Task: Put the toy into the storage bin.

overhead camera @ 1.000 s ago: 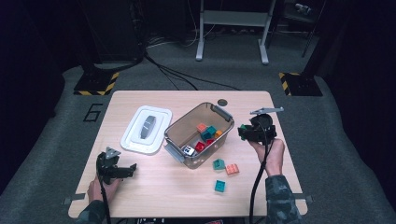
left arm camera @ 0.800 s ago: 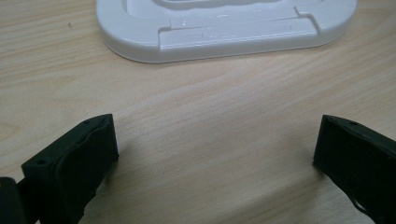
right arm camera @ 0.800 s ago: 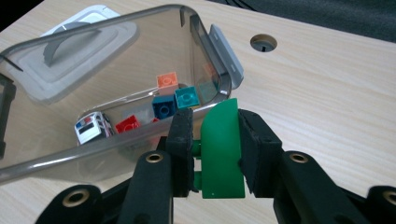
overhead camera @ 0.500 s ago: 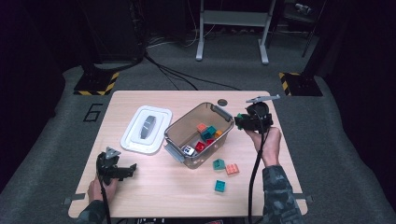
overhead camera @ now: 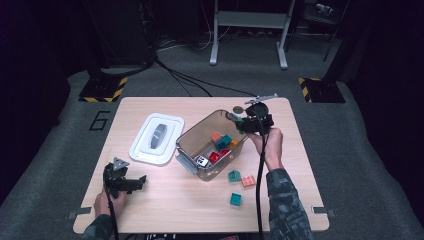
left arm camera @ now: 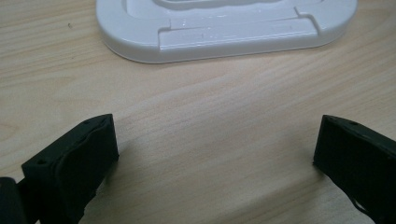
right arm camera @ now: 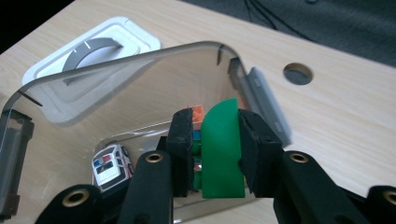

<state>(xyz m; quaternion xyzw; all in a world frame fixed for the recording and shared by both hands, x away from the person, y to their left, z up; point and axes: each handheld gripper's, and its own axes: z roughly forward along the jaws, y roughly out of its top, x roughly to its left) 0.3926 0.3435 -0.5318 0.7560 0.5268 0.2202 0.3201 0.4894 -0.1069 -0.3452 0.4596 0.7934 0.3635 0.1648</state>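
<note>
My right gripper (overhead camera: 241, 122) (right arm camera: 215, 140) is shut on a green block (right arm camera: 222, 149) with a rounded top, held over the right end of the clear plastic bin (overhead camera: 197, 139) (right arm camera: 140, 88). Inside the bin lie several coloured blocks (overhead camera: 221, 142) and a small white toy car (overhead camera: 201, 161) (right arm camera: 109, 164). Three blocks rest on the table by the bin: a teal one (overhead camera: 233, 175), an orange one (overhead camera: 248, 181) and another teal one (overhead camera: 235, 199). My left gripper (overhead camera: 134, 183) (left arm camera: 215, 154) rests open on the table near the front left, nothing between its jaws.
The bin's white lid (overhead camera: 157, 137) (left arm camera: 224, 23) (right arm camera: 93, 51) lies flat on the wooden table (overhead camera: 165, 210), left of the bin and just ahead of my left gripper. A round hole (overhead camera: 238, 109) (right arm camera: 298, 73) sits in the tabletop behind the bin. Dark floor surrounds the table.
My right gripper has moved left and away from me, carrying the green block from beside the bin to above its right end. The left gripper stayed put.
</note>
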